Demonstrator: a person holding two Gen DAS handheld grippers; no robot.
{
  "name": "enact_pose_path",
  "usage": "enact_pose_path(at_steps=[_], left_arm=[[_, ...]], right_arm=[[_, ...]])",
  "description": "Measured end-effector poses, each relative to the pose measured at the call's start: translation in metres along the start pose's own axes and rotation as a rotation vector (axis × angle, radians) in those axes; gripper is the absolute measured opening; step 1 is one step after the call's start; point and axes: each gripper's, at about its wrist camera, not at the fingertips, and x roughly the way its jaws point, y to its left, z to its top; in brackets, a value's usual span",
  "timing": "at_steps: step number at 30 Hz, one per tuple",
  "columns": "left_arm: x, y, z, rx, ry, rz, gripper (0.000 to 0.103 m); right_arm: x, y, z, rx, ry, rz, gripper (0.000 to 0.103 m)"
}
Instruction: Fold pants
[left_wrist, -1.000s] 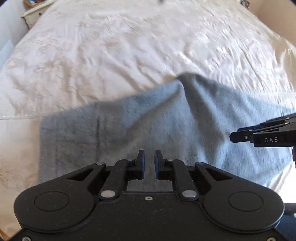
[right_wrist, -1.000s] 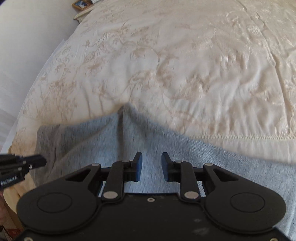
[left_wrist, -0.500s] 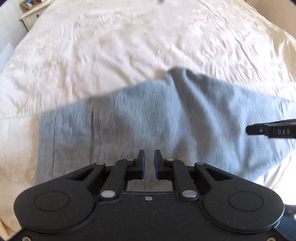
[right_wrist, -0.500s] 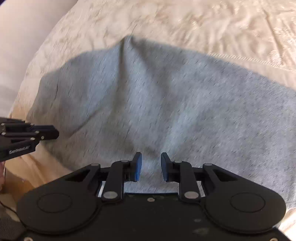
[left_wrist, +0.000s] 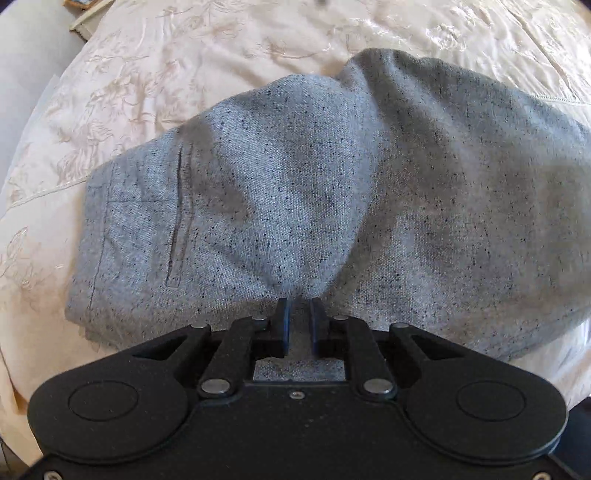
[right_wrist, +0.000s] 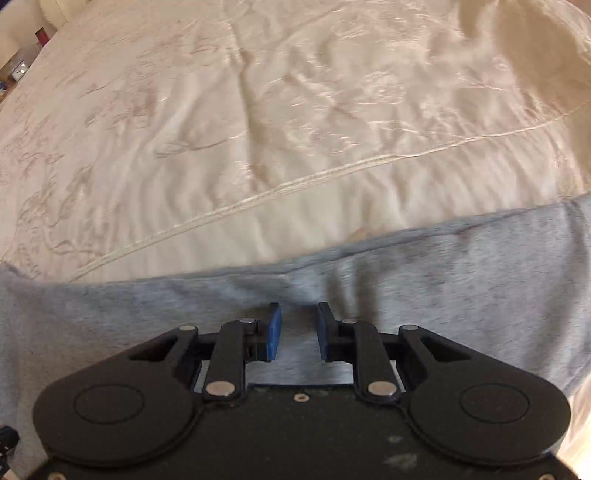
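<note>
Grey speckled pants (left_wrist: 295, 184) lie bunched on a cream embroidered bedspread (left_wrist: 221, 55). A welt pocket slit (left_wrist: 179, 218) shows on their left part. My left gripper (left_wrist: 300, 314) points down and is shut on a pinch of the grey cloth, with creases fanning out from its tips. In the right wrist view the pants (right_wrist: 461, 277) cross the lower half as a flat band, their far edge against the bedspread (right_wrist: 258, 129). My right gripper (right_wrist: 299, 321) hovers over that band with its jaws closing. Cloth shows in the gap, and the pads stand apart from it.
A bedside table (left_wrist: 85, 14) with a picture frame stands past the bed's far left corner. Small items sit on furniture (right_wrist: 22, 62) at the upper left of the right wrist view. A stitched seam (right_wrist: 295, 181) runs across the bedspread beyond the pants.
The right gripper has swept sideways along the pants to their far edge, has left the left wrist view, and its jaws have narrowed. The left gripper has tilted down, keeping its pinch.
</note>
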Motion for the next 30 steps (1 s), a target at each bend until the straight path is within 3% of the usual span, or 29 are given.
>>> enact_pose_path(at_steps=[3,6,10,15,18,26,28,30], left_arm=[[-0.019,-0.012,0.005,-0.063,-0.03,-0.012,0.02],[-0.034,-0.044,0.013,-0.063,-0.058,-0.031,0.02],[-0.048,-0.1,0.027,0.001,-0.094,-0.059,0.02],[-0.065,-0.169,0.045,0.074,-0.136,-0.113,0.02],[-0.067,-0.208,0.057,0.118,-0.157,-0.163,0.02],[-0.045,-0.305,0.098,0.225,-0.169,-0.239,0.02],[-0.032,-0.319,0.112,0.224,-0.152,-0.237,0.02],[-0.017,-0.33,0.127,0.228,-0.133,-0.19,0.02]], right_arm=[[-0.014,-0.026,-0.007,0.002,-0.009,0.016,0.024],[-0.027,-0.045,-0.021,-0.074,0.001,0.052,0.027],[-0.027,-0.074,-0.051,-0.204,0.055,-0.021,0.026],[-0.032,-0.152,-0.056,-0.037,0.105,0.016,0.024],[-0.053,-0.203,-0.054,0.077,0.051,0.077,0.027],[-0.073,-0.297,-0.031,0.209,-0.024,0.064,0.028],[-0.076,-0.309,-0.029,0.216,-0.032,0.069,0.028],[-0.078,-0.317,-0.026,0.213,-0.038,0.082,0.028]])
